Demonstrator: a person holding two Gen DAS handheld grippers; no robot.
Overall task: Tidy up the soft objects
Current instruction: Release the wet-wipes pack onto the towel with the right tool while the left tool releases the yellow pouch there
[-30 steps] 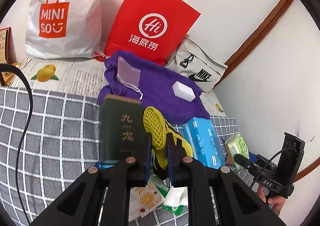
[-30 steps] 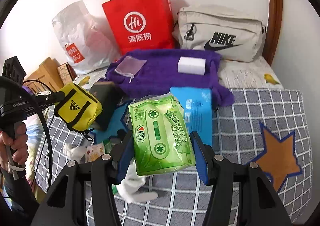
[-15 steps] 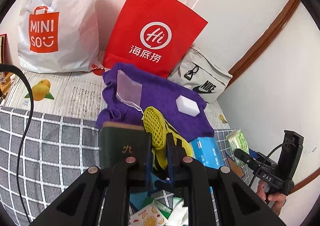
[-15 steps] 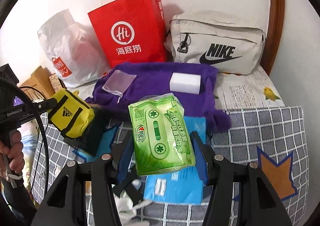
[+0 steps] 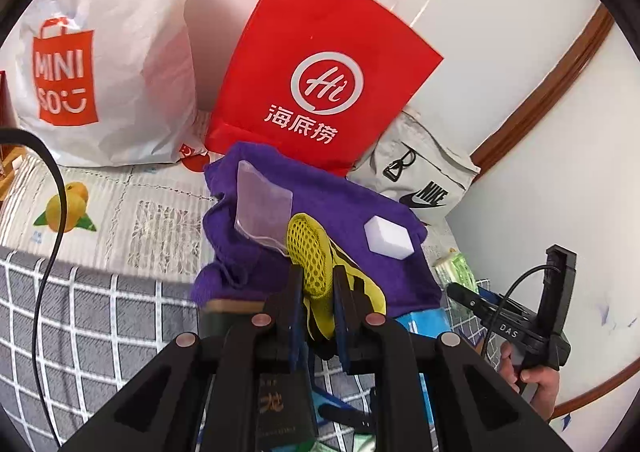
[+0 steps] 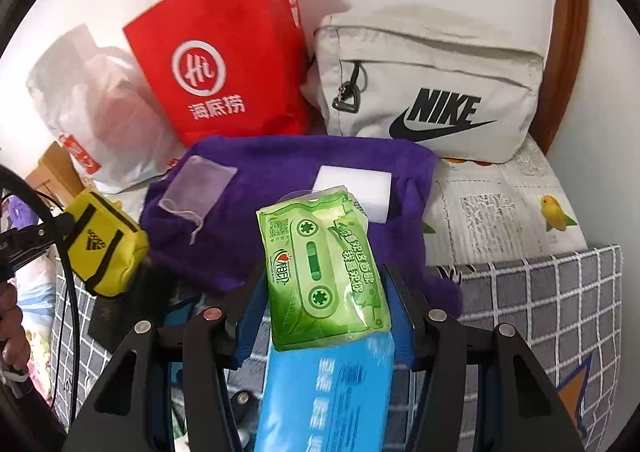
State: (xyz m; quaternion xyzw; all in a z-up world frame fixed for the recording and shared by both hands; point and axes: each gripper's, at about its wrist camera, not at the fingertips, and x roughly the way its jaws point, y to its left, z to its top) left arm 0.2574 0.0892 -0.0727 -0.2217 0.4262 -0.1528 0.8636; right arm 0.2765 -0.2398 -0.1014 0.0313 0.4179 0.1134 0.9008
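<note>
My left gripper is shut on a yellow mesh pouch, held in the air over the near edge of a purple towel. The same yellow pouch shows at the left of the right wrist view. My right gripper is shut on a green tissue pack, held above the purple towel. On the towel lie a white sponge block and a small translucent drawstring bag. A blue tissue pack lies under the right gripper.
A red paper bag, a white plastic bag and a beige belt bag lean on the back wall. A dark green box lies under the left gripper. Grey checked bedding covers the near side. A hand holds the right gripper.
Both grippers have moved forward toward the purple towel and the bags, carrying the yellow pouch and the green tissue pack. The blue tissue pack and green box have slid under them.
</note>
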